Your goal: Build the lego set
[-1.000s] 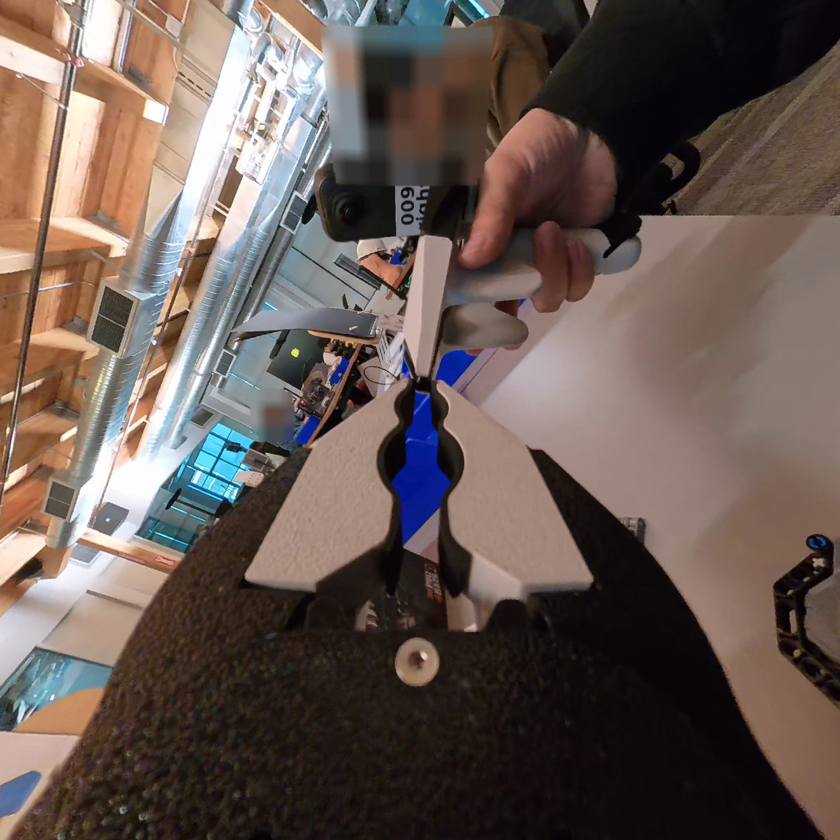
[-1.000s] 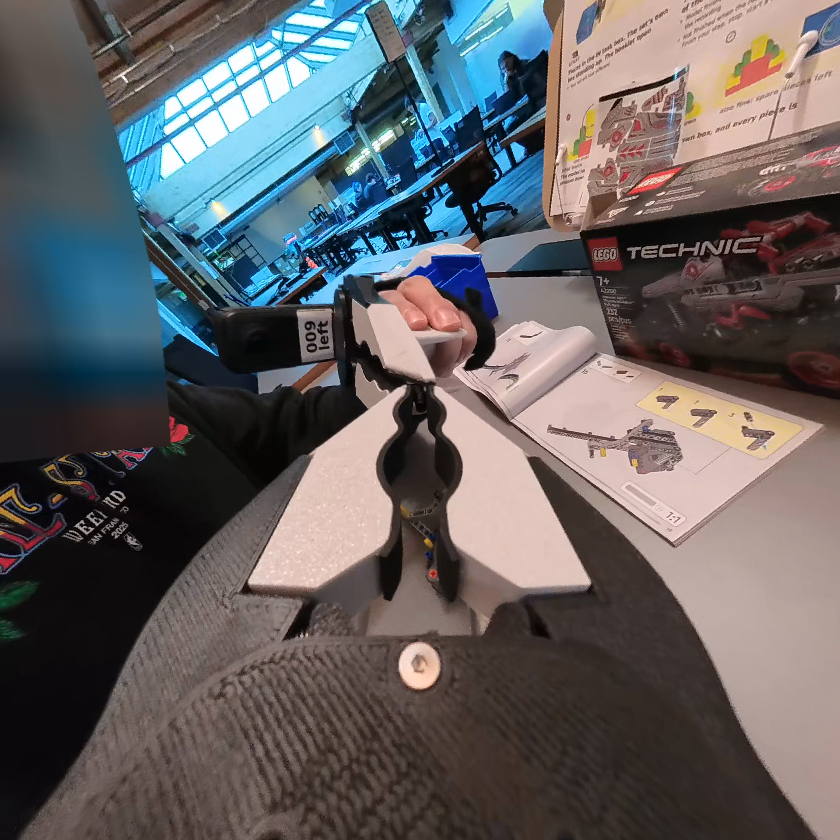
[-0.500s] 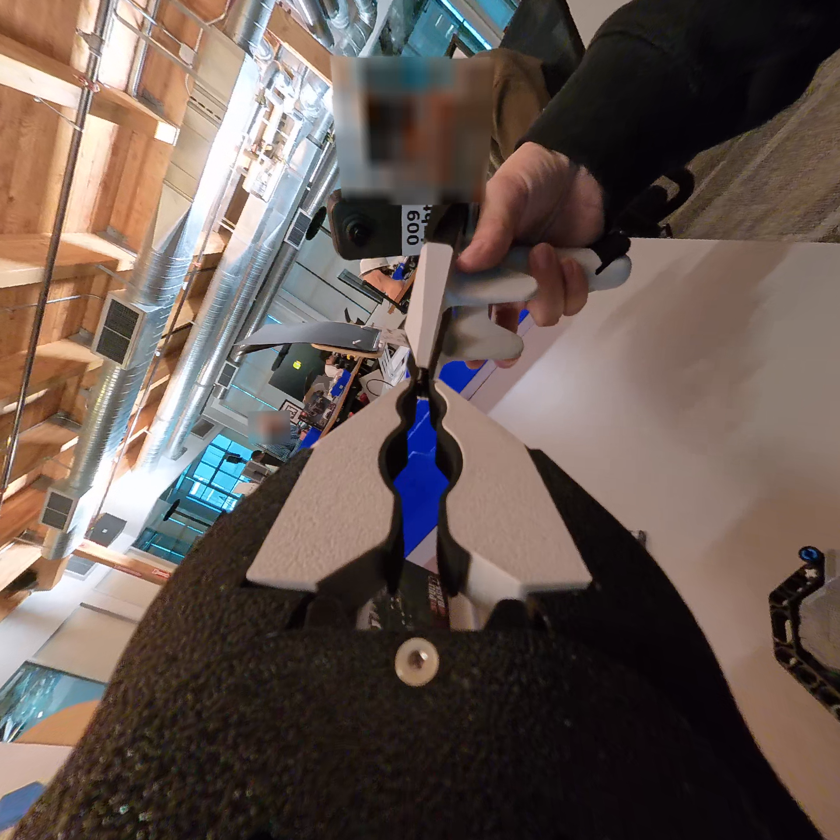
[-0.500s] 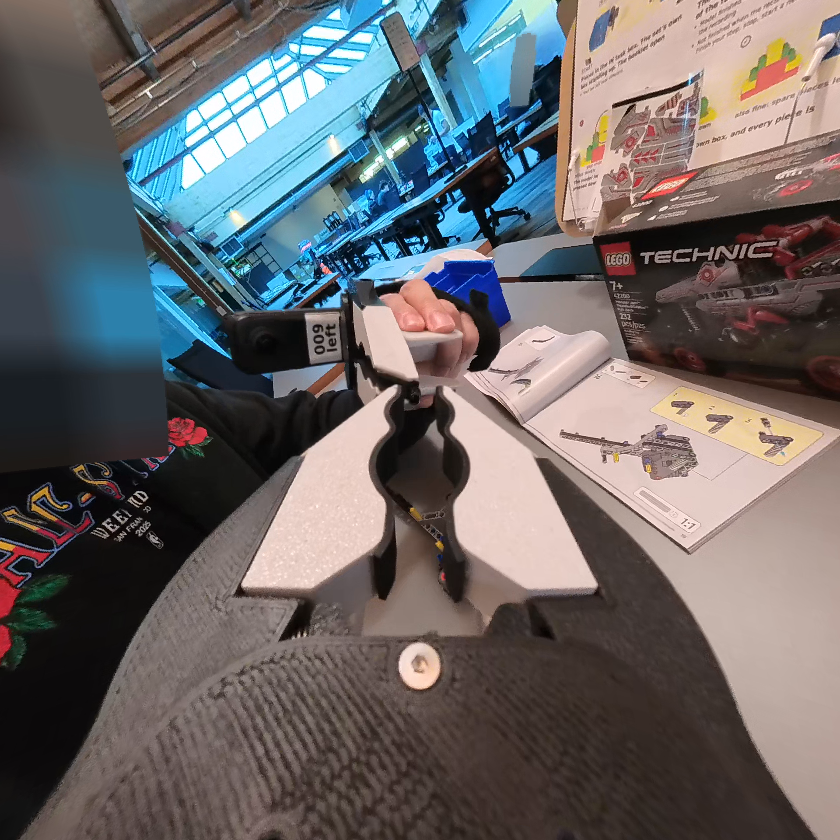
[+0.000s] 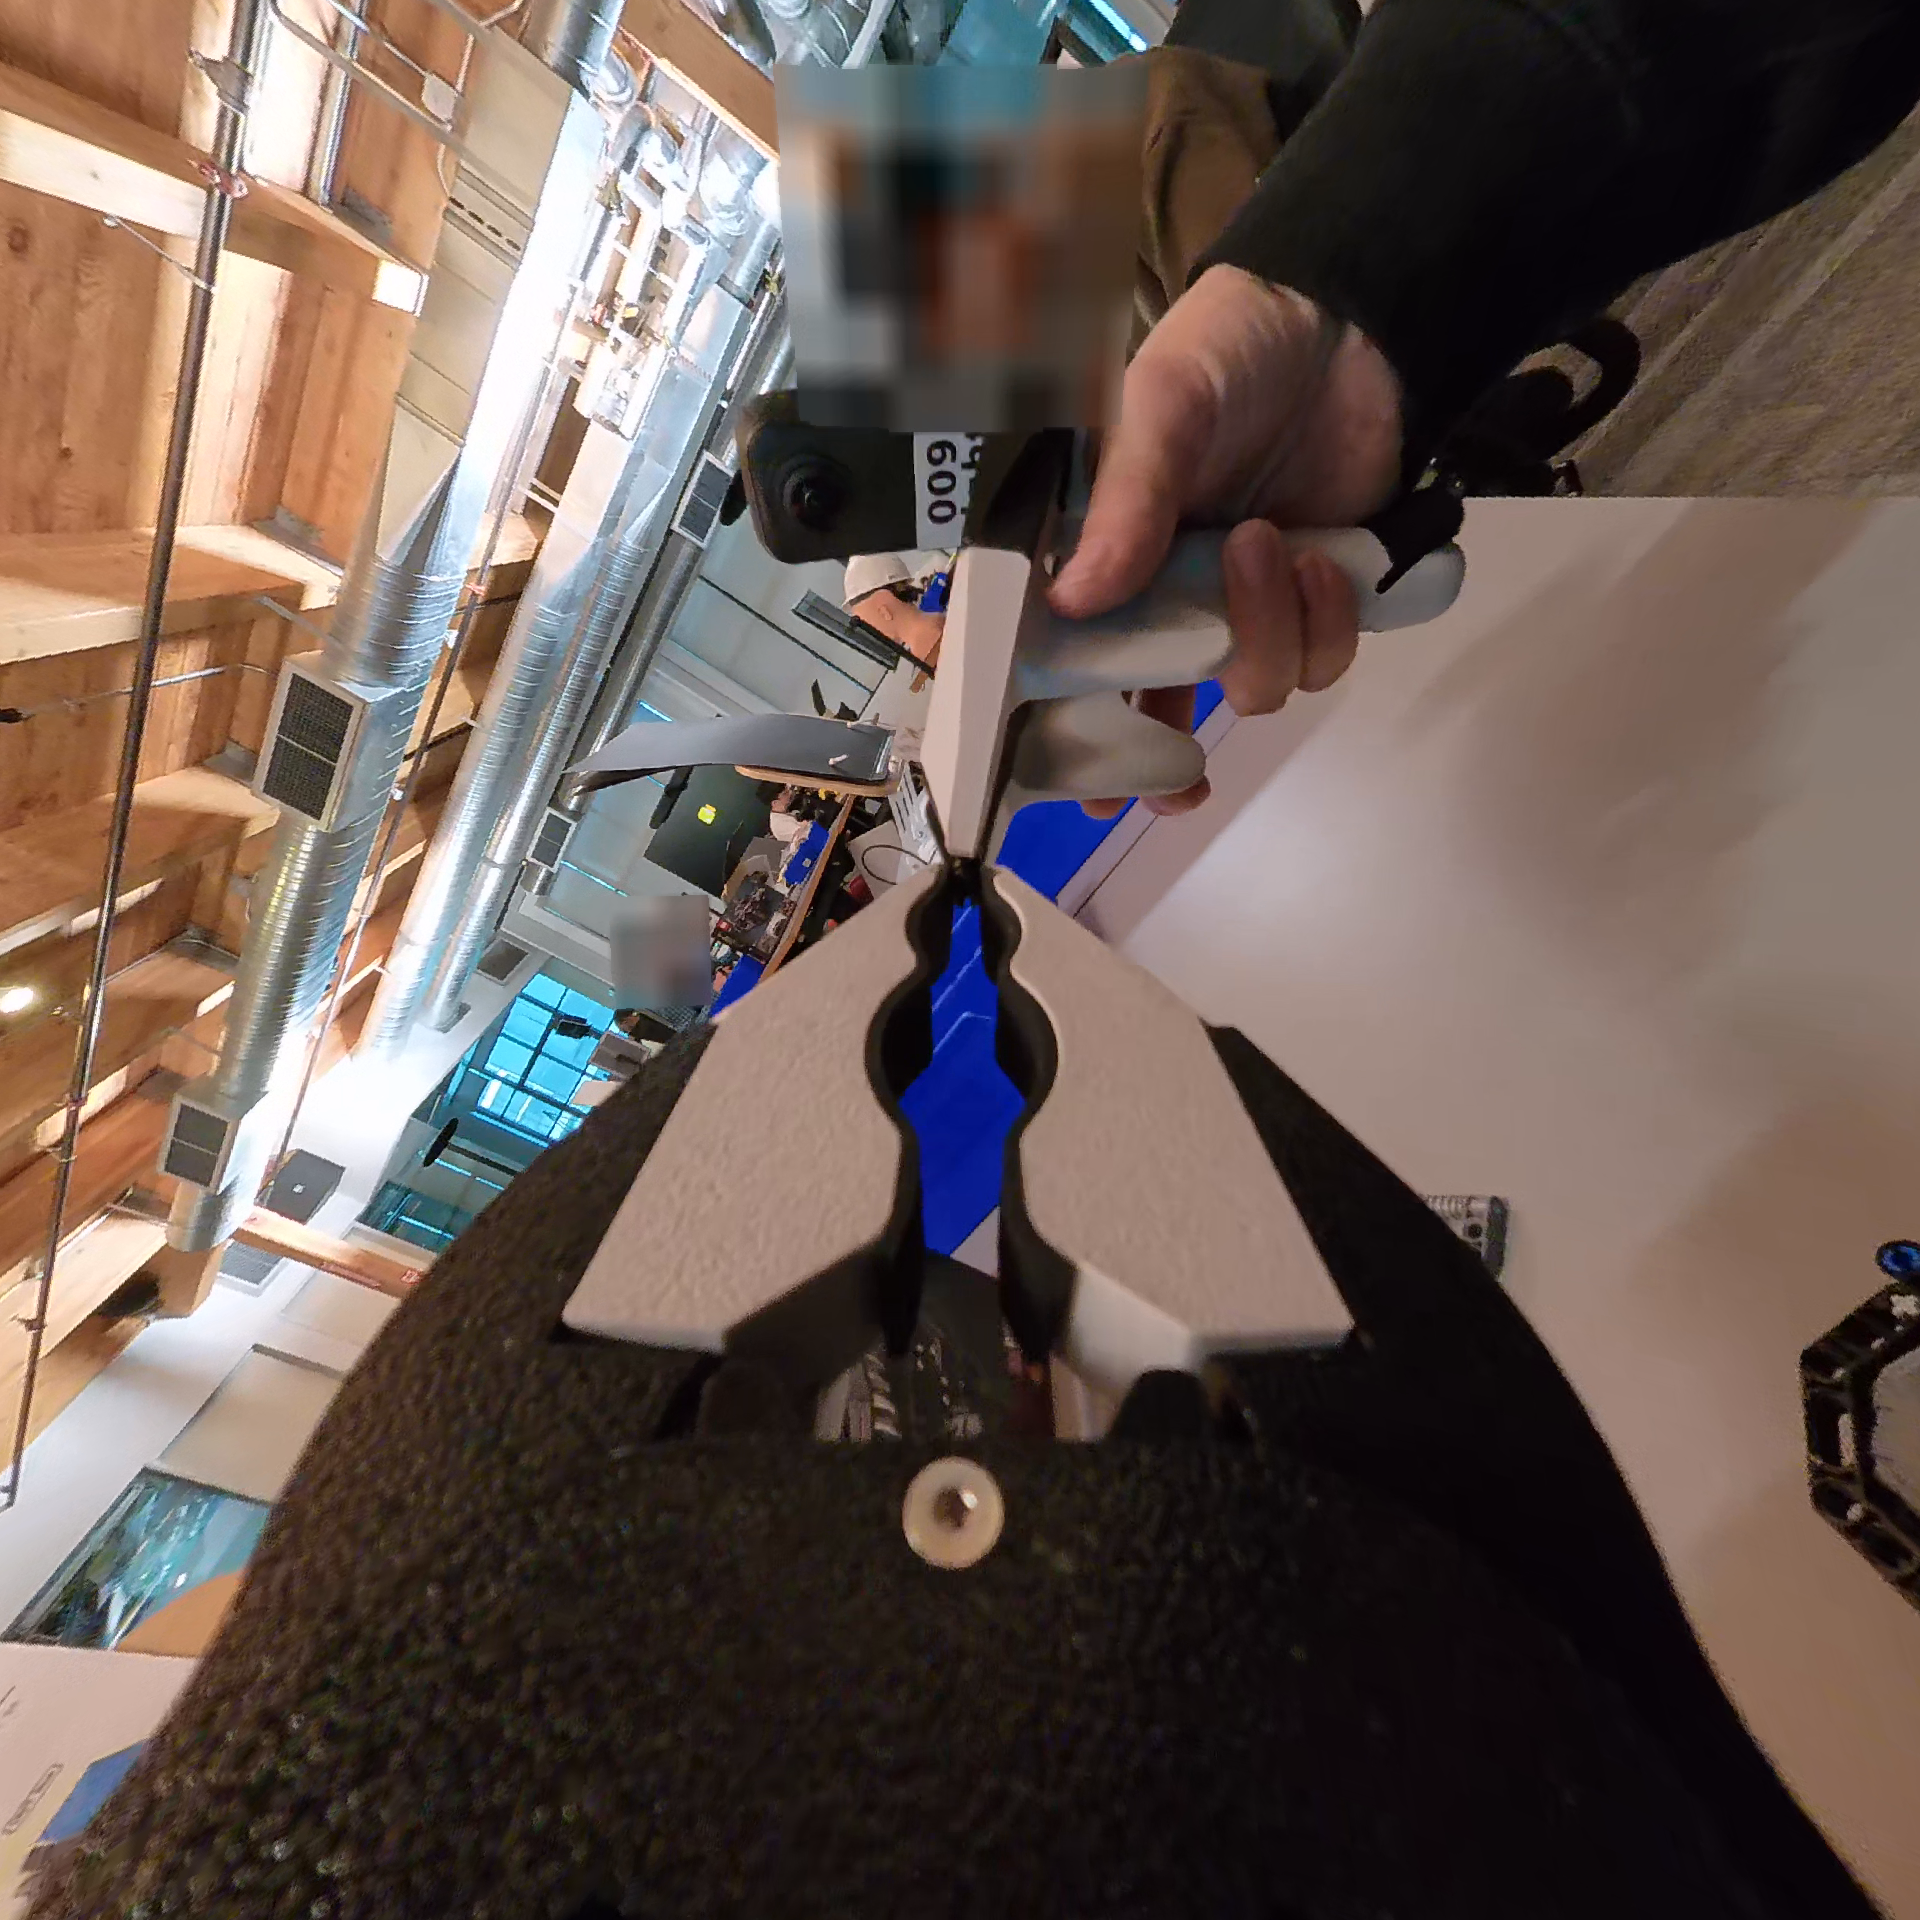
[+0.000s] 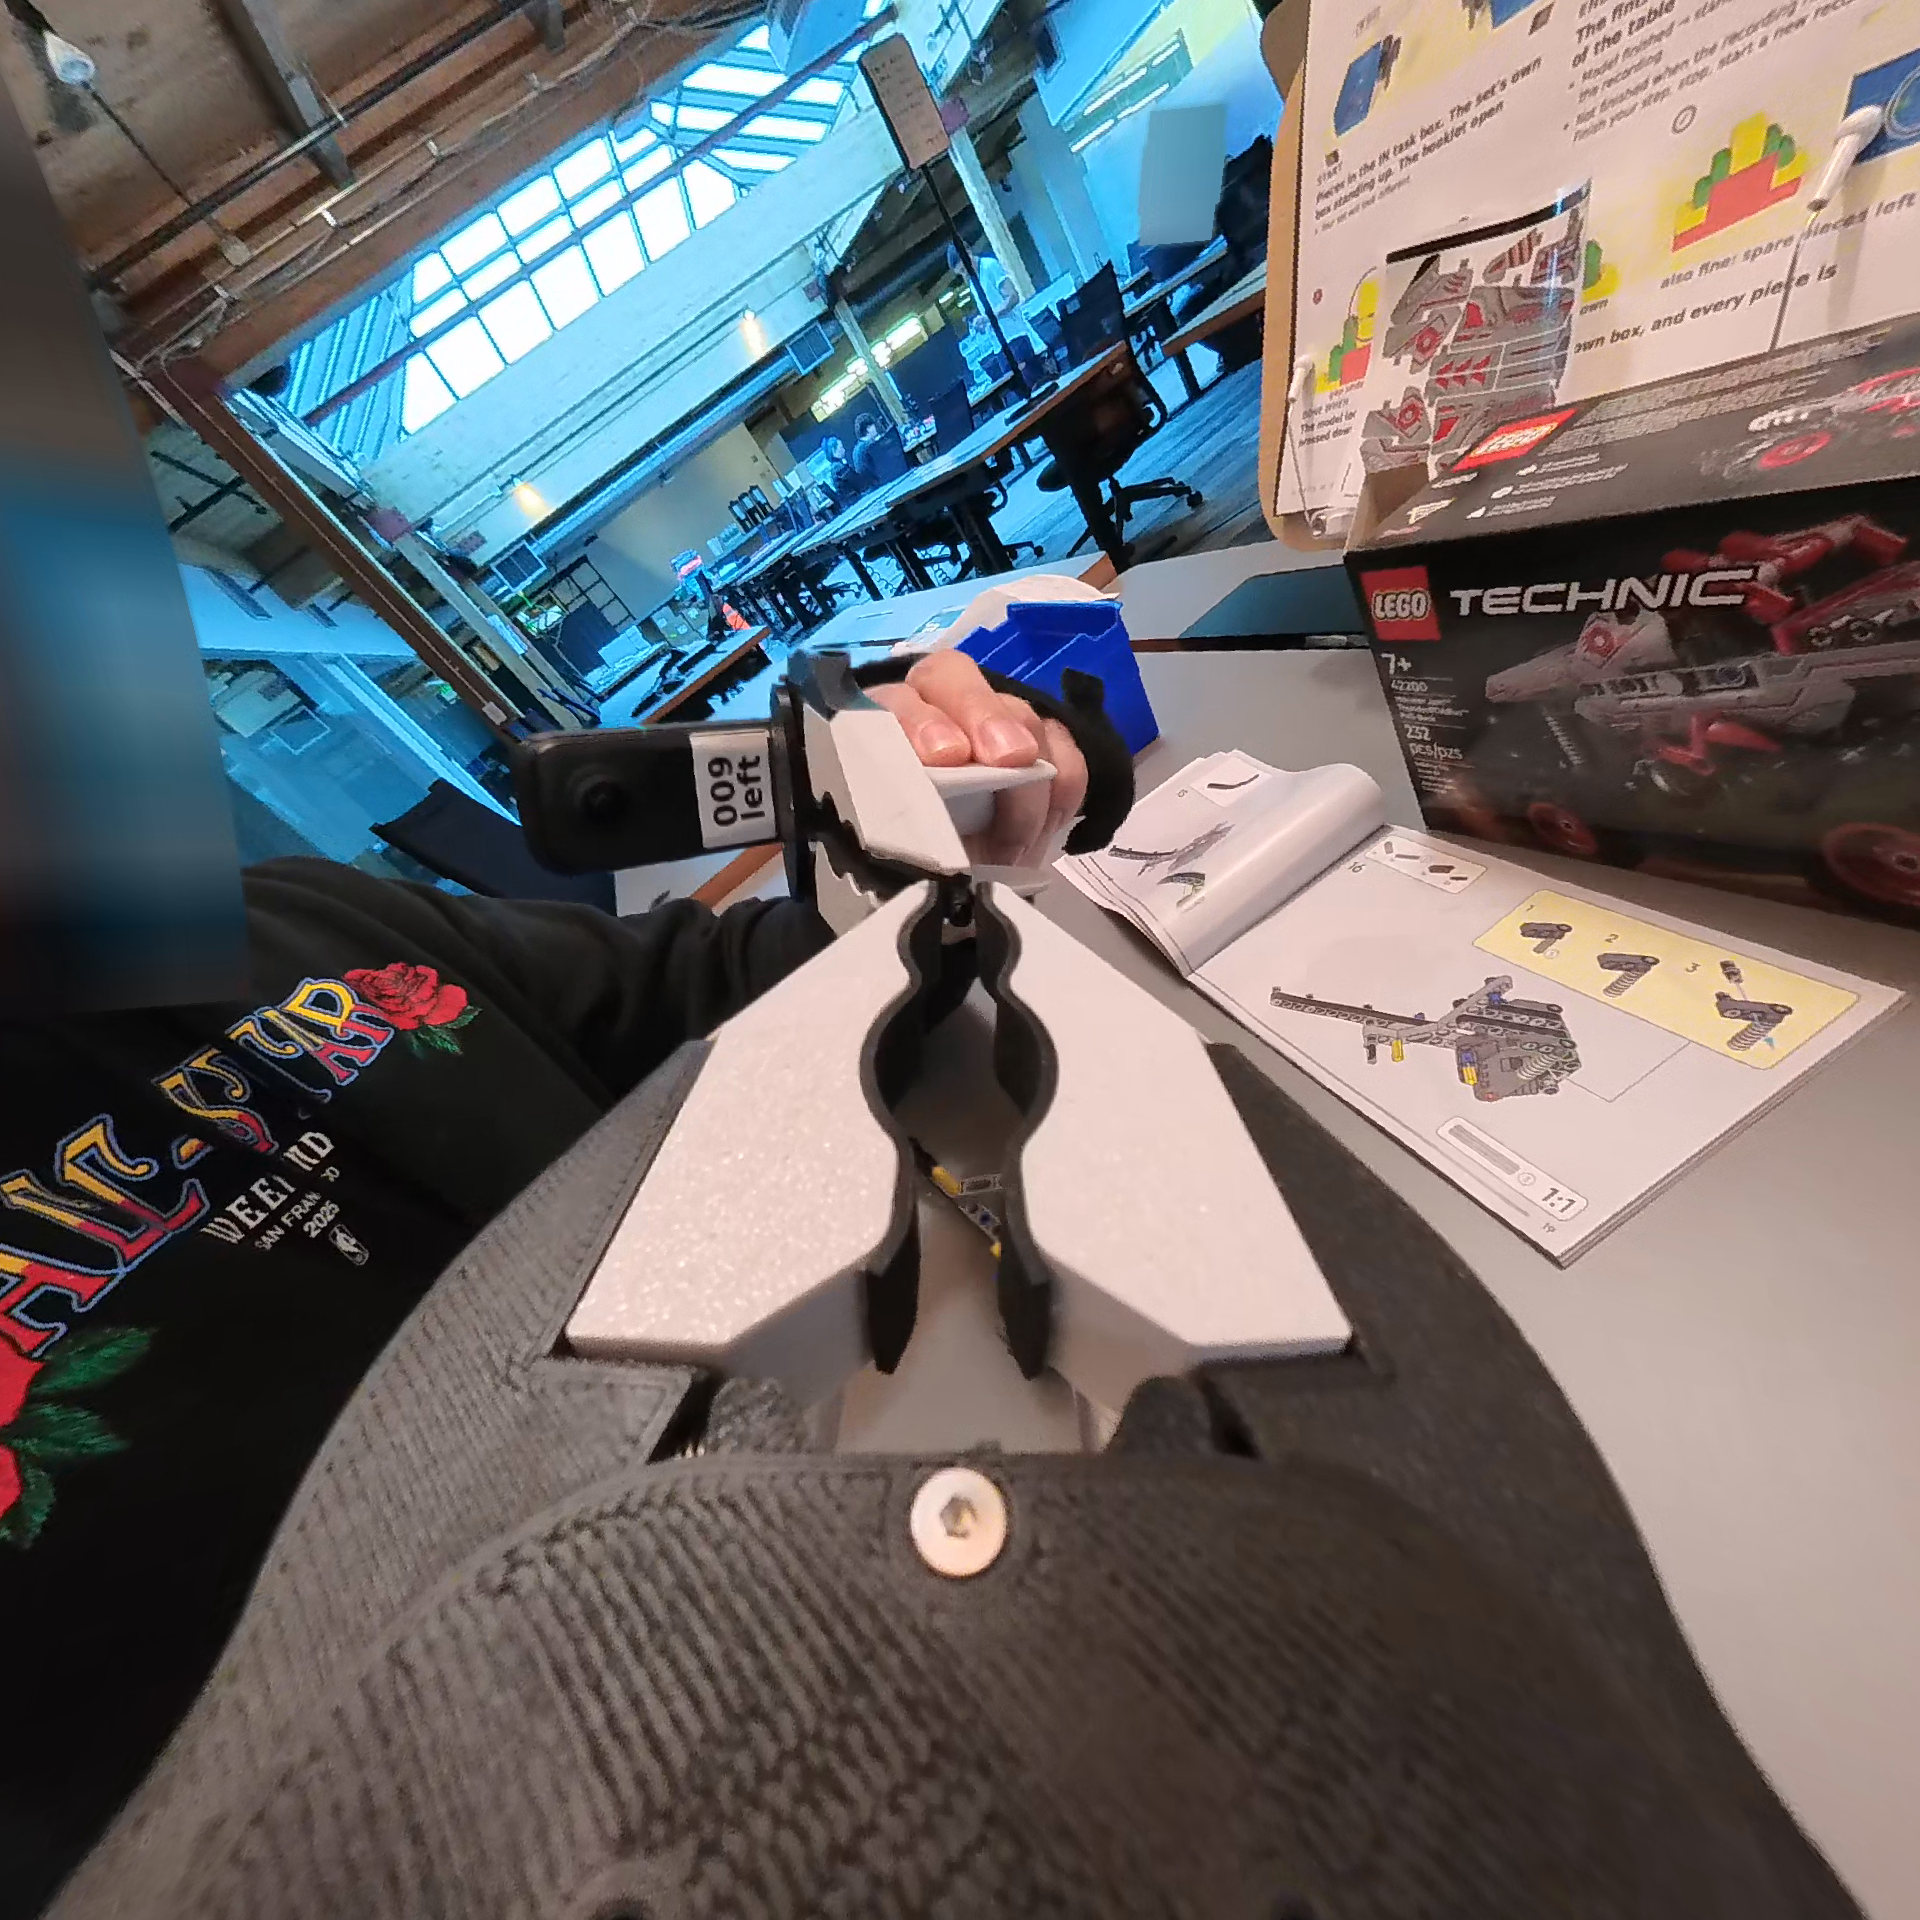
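The right gripper (image 6: 951,902) stays pinched on a small black piece (image 6: 951,923), tip-to-tip with the left gripper (image 5: 961,883), whose grip I cannot tell; the joining looks unfinished.

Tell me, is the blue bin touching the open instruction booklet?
Apart. The right wrist view shows bare grey table between the blue bin and the instruction booklet.

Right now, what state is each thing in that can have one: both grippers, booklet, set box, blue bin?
left gripper: tips pinched on a small dark piece, too small to identify
right gripper: tips pinched on the same small piece, nose to nose with the left
instruction booklet: open, flat on the table
Lego set box: standing on the table
blue bin: upright, contents hidden
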